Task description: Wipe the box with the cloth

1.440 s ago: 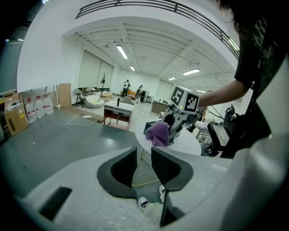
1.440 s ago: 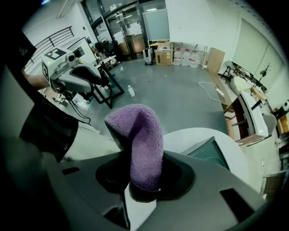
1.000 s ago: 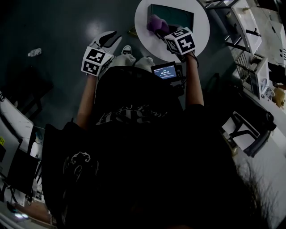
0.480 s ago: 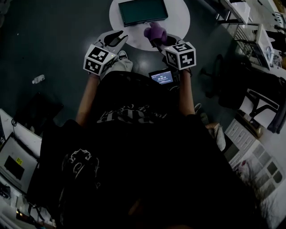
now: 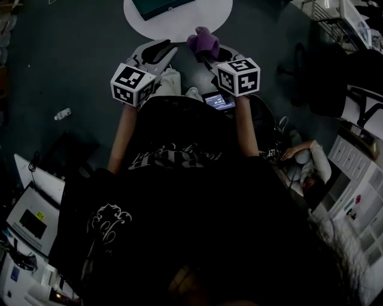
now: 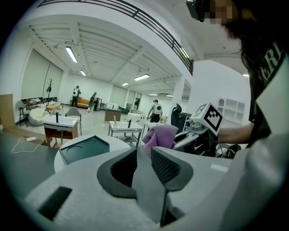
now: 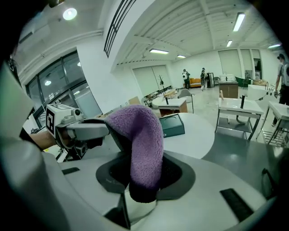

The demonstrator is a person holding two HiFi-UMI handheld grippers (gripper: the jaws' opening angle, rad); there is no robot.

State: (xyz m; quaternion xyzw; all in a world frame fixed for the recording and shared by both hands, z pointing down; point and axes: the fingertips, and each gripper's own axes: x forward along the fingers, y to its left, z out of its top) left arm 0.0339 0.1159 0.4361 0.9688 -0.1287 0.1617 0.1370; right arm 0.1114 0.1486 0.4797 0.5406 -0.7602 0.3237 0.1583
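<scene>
The dark teal box (image 5: 157, 6) lies on a round white table (image 5: 203, 17) at the top edge of the head view. Both grippers hang in front of the table, off its edge, over the dark floor. My right gripper (image 5: 206, 51) is shut on a purple cloth (image 5: 202, 42), which stands up out of its jaws (image 7: 140, 140). The left gripper (image 5: 157, 51) is to its left, open with nothing in it (image 6: 143, 155). The left gripper view has the box (image 6: 83, 149) ahead on the table (image 6: 61, 164), and the right gripper view shows it (image 7: 174, 126) beyond the cloth.
A small lit screen (image 5: 216, 100) hangs at the person's waist. A laptop (image 5: 30, 218) sits at lower left, a bottle (image 5: 61, 113) lies on the floor, a dark office chair (image 5: 332, 77) and white shelving (image 5: 359, 179) stand right. Desks and distant people fill the hall (image 6: 90, 101).
The right gripper has drawn the purple cloth back off the box and table. Both grippers now hang short of the table, and the table and box have slid to the view's top edge.
</scene>
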